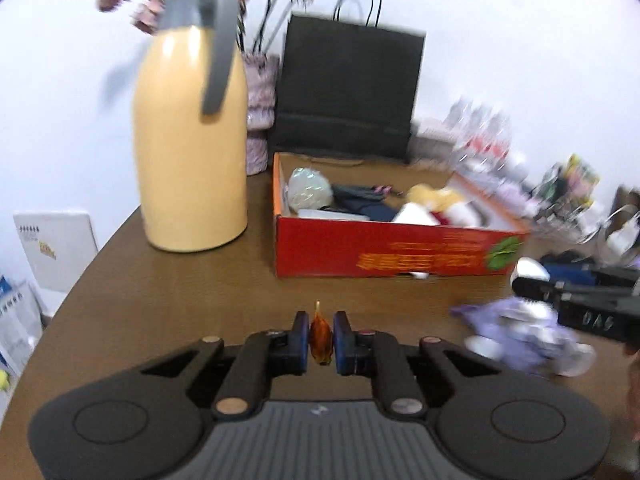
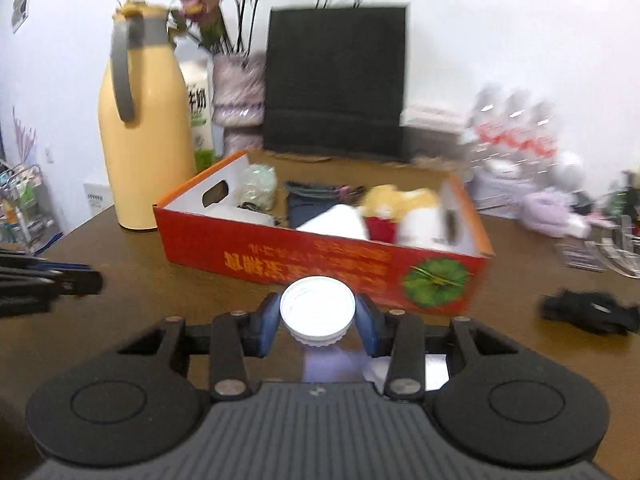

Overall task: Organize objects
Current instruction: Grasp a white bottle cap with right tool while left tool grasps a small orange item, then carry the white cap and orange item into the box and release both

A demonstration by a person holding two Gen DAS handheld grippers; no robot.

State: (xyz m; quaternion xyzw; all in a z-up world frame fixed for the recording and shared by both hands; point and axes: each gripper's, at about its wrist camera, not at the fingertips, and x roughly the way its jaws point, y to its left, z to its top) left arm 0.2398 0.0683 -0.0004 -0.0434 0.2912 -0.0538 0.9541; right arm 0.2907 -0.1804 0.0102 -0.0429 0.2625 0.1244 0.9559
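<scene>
My left gripper (image 1: 321, 336) is shut on a small amber-brown wrapped sweet (image 1: 321, 342), held above the brown table in front of the red cardboard box (image 1: 384, 256). My right gripper (image 2: 318, 316) is shut on a white-capped bottle (image 2: 317, 310) with a pale purple body, held just before the box's front wall (image 2: 320, 264). The box holds a green bundle (image 2: 260, 186), a dark pouch (image 2: 316, 200), a white item and a yellow-and-red plush (image 2: 394, 204). In the left wrist view the right gripper (image 1: 576, 300) shows at the right edge with a purple-and-white object (image 1: 520, 332) below it.
A tall yellow thermos (image 1: 192, 140) stands left of the box. A black paper bag (image 1: 348, 88) and a vase of flowers (image 1: 260, 108) stand behind. Water bottles (image 2: 516, 132) and clutter lie at the right. A black object (image 2: 588, 312) lies on the table at the right.
</scene>
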